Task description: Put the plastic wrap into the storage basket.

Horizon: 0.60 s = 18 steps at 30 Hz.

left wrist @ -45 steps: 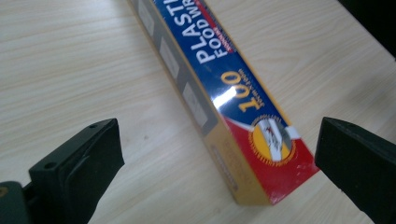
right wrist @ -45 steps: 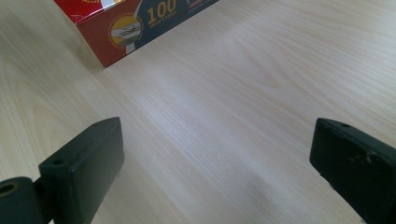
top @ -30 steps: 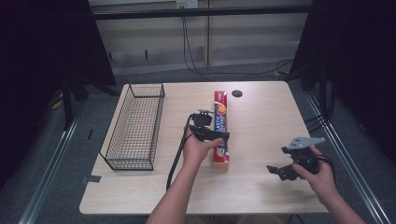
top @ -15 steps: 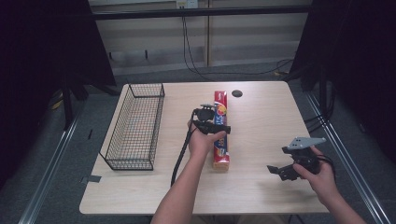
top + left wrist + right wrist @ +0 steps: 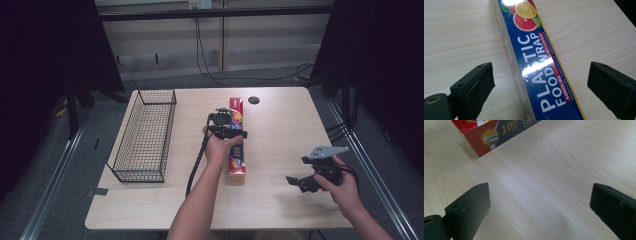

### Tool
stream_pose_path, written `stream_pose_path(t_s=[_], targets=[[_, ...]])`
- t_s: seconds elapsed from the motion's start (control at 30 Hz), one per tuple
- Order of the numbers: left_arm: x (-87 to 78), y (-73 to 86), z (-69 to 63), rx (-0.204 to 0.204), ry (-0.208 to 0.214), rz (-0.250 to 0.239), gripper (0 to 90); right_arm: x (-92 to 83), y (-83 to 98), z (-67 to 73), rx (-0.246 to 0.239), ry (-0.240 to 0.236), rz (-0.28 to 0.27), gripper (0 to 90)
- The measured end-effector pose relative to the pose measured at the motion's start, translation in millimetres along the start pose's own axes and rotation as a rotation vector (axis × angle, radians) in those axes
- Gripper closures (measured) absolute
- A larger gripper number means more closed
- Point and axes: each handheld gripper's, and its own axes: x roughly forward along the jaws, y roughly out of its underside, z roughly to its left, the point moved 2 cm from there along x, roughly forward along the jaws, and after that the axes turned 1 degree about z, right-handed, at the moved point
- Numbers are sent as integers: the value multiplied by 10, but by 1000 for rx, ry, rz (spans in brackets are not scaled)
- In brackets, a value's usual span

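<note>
A long plastic food wrap box (image 5: 237,162), blue and red with fruit pictures, lies lengthwise at the middle of the table. My left gripper (image 5: 227,131) hovers over its middle. In the left gripper view the box (image 5: 534,50) runs between the two black pads (image 5: 477,80), with a gap on each side; the jaws have just been closing a little and do not touch it. My right gripper (image 5: 296,182) rests low over the table at the right, open, with bare wood between its jaws (image 5: 539,200). The box's near end (image 5: 486,135) shows ahead of it.
A black wire basket (image 5: 145,135) stands along the table's left side. A small black round cap (image 5: 254,100) sits at the far edge behind the box. Light wood tabletop (image 5: 285,135) lies between the box and my right gripper. Dark curtains flank the table.
My left hand has slid along the box away from the person and dropped slightly, its jaws a bit narrower. The right hand has stayed put.
</note>
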Motion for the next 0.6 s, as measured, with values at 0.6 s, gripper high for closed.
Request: stream_pose_path(t_s=[0.6], targets=[[145, -34, -6, -33, 0, 11, 124, -34, 4, -45, 15, -5, -19, 27]])
